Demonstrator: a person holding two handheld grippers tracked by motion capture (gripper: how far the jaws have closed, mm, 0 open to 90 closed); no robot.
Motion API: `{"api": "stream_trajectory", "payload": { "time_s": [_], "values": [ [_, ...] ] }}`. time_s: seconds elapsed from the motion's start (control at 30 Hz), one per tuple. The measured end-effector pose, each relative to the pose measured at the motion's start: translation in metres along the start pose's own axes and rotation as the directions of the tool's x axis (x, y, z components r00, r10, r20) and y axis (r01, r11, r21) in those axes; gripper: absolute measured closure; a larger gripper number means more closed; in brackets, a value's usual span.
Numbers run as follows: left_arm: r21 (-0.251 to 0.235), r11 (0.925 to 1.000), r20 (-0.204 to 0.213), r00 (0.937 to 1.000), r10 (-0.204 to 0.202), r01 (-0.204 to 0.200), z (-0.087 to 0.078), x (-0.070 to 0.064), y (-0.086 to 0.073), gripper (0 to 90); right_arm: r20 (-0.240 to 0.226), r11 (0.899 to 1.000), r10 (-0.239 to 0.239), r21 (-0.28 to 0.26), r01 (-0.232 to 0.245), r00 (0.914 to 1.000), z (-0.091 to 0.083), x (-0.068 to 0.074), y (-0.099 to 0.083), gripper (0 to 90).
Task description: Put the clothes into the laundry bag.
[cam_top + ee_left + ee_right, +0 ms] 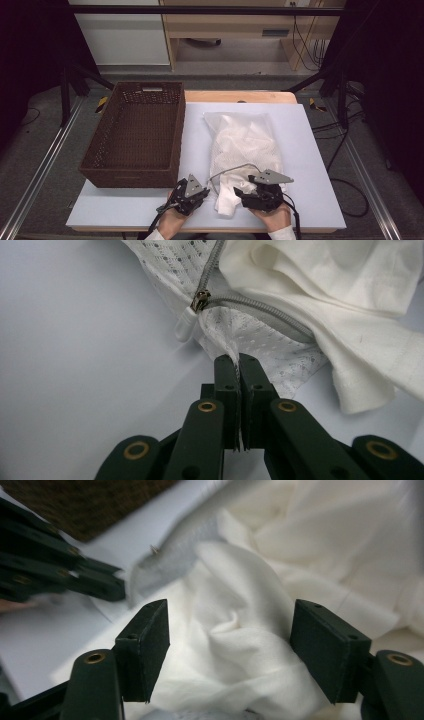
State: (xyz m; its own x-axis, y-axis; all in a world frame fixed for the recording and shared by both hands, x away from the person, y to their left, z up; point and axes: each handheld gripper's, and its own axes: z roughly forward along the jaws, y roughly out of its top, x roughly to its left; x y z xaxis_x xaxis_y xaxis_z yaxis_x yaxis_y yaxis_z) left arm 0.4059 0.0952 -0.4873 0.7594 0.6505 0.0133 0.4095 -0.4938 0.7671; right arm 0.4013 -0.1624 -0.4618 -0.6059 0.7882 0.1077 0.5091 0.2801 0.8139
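Note:
A white mesh laundry bag (243, 142) with a grey zipper (260, 307) lies on the white table, and its near end is unzipped. White cloth (235, 630) spills out of that opening toward me. My left gripper (239, 361) is shut on the bag's mesh edge just below the white zipper pull (186, 323); in the high view this left gripper (202, 190) sits at the bag's near left corner. My right gripper (230, 625) is open, one jaw on each side of a fold of the cloth. In the high view the right gripper (242, 194) is at the bag's mouth.
An empty brown wicker basket (135, 135) stands on the left half of the white table top (305, 165), close beside the bag. The table's front edge is just under my hands. Metal rails run along both sides, and a cabinet stands beyond the table.

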Motion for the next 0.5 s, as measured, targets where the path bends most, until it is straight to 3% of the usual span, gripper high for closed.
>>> {"api": "stream_trajectory", "payload": {
  "time_s": [0.17,0.27,0.33,0.37,0.47,0.5],
  "values": [
    [0.000,1.0000,-0.001,1.0000,0.001,-0.001,0.000,0.000,0.000,86.8,0.063,0.995,-0.018,0.099,0.012,0.9978,0.024,-0.003,-0.009,52.9],
    [0.001,1.0000,-0.001,1.0000,0.000,0.000,0.000,0.000,0.000,86.8,0.104,0.991,-0.021,0.135,0.007,0.9944,0.026,-0.007,-0.002,72.7],
    [0.004,1.0000,-0.002,1.0000,-0.002,0.002,0.000,0.000,0.000,86.8,0.114,0.992,-0.009,0.128,-0.006,0.9935,0.030,-0.014,0.001,76.8],
    [0.004,1.0000,-0.002,1.0000,-0.002,0.002,0.000,0.000,0.000,86.9,0.122,0.993,0.025,0.113,-0.039,0.9922,0.032,-0.021,0.004,77.6],
    [0.001,1.0000,-0.001,1.0000,-0.002,0.002,0.000,0.000,0.000,86.9,0.201,0.996,0.038,0.072,-0.053,0.9788,0.033,-0.032,0.011,78.1],
    [0.000,1.0000,-0.001,1.0000,-0.002,0.002,0.000,0.000,0.000,86.9,0.246,0.997,0.035,0.053,-0.049,0.9687,0.033,-0.036,0.012,78.1]
  ]
}}
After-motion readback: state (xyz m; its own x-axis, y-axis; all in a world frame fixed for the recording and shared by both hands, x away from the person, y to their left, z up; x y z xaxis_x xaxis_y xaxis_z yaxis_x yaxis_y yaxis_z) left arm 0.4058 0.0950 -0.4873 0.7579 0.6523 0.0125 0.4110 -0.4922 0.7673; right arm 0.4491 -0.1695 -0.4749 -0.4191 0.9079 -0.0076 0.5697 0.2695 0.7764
